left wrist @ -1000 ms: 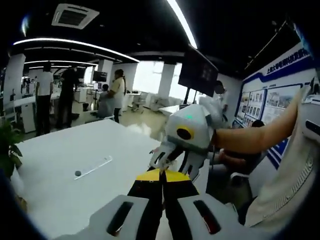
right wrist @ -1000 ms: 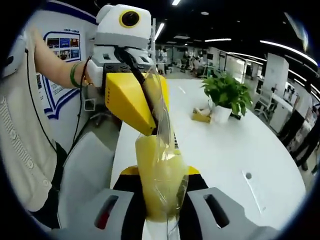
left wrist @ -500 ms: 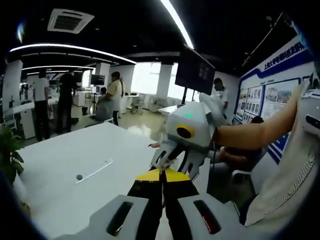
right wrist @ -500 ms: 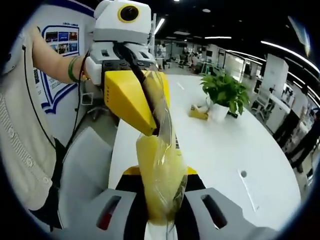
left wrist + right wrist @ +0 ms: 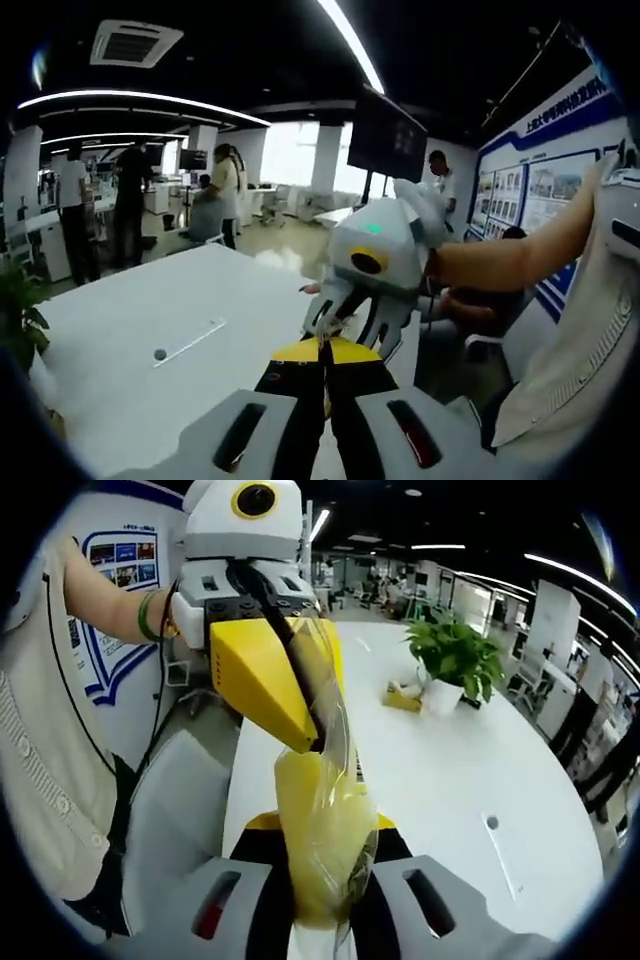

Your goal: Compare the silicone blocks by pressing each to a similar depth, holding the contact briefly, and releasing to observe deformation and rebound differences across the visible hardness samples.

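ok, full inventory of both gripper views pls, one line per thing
silicone block in clear bag: 1, yellow, held between both grippers above the table's edge
table: 1, white, ahead of both grippers
potted plant: 1, green in a white pot, on the table
small box: 1, yellowish, beside the pot
wall posters: several, blue and white, on the wall
monitor: 1, dark, on a stand
bystanders: several, far end of the room
left gripper: yellow jaws shut on the bag's top
right gripper: shut on the block
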A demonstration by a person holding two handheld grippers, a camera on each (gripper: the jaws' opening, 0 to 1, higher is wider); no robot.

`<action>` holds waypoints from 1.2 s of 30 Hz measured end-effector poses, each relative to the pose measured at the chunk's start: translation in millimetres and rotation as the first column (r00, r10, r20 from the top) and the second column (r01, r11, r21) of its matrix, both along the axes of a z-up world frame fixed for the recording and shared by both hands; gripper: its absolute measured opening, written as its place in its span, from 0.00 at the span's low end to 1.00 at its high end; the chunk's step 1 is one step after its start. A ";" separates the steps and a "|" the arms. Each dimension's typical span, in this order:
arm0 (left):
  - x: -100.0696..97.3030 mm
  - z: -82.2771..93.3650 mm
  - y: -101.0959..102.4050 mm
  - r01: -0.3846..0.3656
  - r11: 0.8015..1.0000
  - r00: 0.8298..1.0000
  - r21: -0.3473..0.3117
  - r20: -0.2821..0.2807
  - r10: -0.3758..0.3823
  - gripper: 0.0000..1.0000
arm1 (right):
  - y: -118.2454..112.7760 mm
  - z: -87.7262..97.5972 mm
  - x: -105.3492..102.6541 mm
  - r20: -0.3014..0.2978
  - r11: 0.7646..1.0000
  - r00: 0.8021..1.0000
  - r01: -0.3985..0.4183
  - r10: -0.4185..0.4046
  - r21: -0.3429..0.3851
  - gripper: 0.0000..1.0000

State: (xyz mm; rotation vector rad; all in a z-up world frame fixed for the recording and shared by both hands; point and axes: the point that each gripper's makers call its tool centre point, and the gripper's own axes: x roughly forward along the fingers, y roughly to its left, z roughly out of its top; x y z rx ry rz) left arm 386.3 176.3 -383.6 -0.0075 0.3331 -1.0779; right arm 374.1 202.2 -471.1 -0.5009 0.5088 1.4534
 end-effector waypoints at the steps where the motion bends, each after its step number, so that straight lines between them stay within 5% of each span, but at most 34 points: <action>1: 0.0 0.0 0.3 0.001 1.000 1.000 0.005 0.010 -0.001 0.00 | 0.4 -0.1 0.1 0.000 1.000 1.000 0.002 -0.002 -0.002 0.12; 4: 0.5 0.2 1.8 0.002 1.000 1.000 0.014 0.030 -0.002 0.00 | 1.0 -0.5 -1.0 -0.044 1.000 0.999 0.024 -0.025 -0.011 0.14; 16: -0.8 3.6 5.6 -0.005 1.000 0.999 -0.001 0.032 0.005 0.00 | 5.3 3.2 4.0 0.047 1.000 0.999 0.003 -0.003 -0.008 0.18; 36: -4.2 3.0 5.5 0.002 1.000 1.000 -0.016 0.022 -0.002 0.00 | 6.1 2.3 -0.2 0.041 1.000 0.999 -0.026 0.026 -0.009 0.22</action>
